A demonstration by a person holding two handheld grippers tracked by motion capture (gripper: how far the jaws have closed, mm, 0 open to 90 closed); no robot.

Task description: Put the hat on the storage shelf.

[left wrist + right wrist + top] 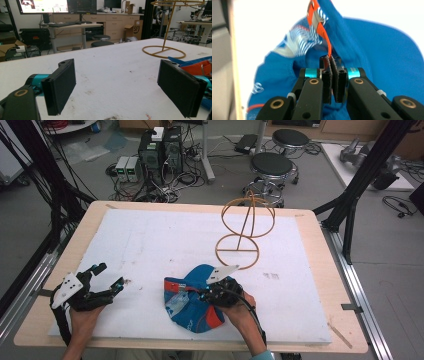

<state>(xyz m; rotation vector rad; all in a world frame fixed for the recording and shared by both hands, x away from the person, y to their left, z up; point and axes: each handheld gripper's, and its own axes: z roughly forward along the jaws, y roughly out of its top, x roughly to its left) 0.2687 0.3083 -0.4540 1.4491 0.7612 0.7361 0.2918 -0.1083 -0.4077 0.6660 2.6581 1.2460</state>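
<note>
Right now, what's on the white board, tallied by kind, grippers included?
Caps: 1, the blue and orange cap, its orange strap pinched by the right gripper
Wire stands: 1, the tan wire stand
Grippers: 2, the left gripper open
Total: 4

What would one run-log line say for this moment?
right gripper: shut on orange strap of blue cap | left gripper: open, off cap | wire stand: upright behind
</note>
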